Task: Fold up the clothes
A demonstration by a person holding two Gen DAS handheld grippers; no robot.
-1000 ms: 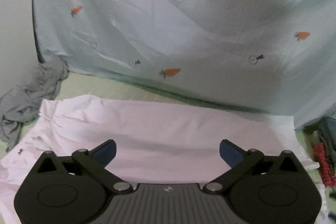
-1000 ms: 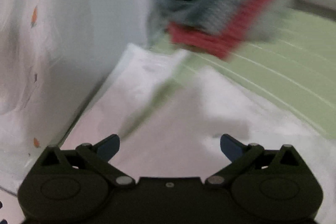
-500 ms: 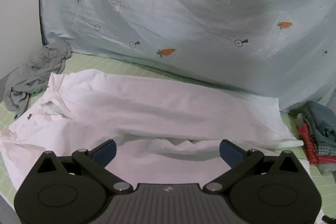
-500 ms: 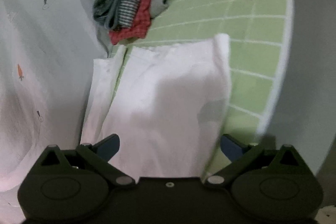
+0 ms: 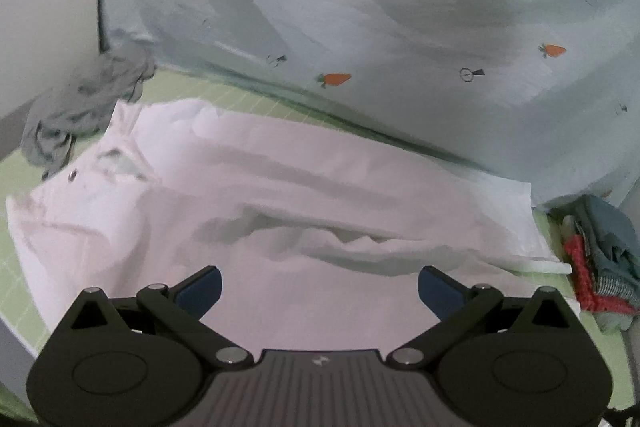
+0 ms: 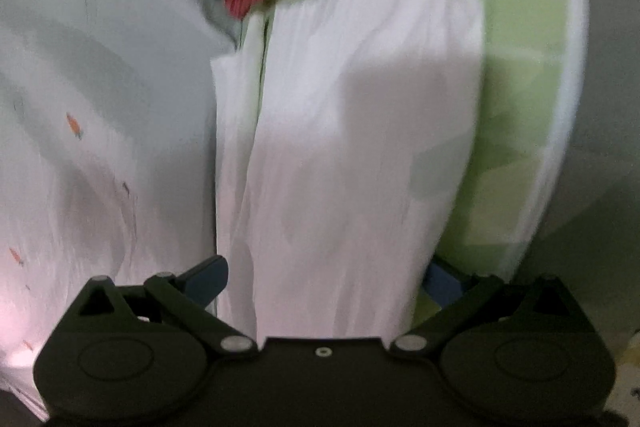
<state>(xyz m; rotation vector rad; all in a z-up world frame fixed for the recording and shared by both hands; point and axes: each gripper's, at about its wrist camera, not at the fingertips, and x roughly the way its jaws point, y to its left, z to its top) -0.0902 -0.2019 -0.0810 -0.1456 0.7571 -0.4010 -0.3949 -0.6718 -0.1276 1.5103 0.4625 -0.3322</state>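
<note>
Left wrist view: white garment point(image 5: 304, 195) lying spread along green mat point(image 5: 24, 267), rumpled mid-width; left gripper point(image 5: 319, 286) hovering, jaws apart, empty. Right gripper point(image 6: 324, 281) likewise apart over garment's end near mat's edge. Advice: smooth ridges, align edges before creasing.

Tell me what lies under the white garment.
The white garment lies on a green gridded mat, which shows bare past its edges in both wrist views. Whatever sits beneath the garment's middle is covered, so it cannot be seen.
</note>
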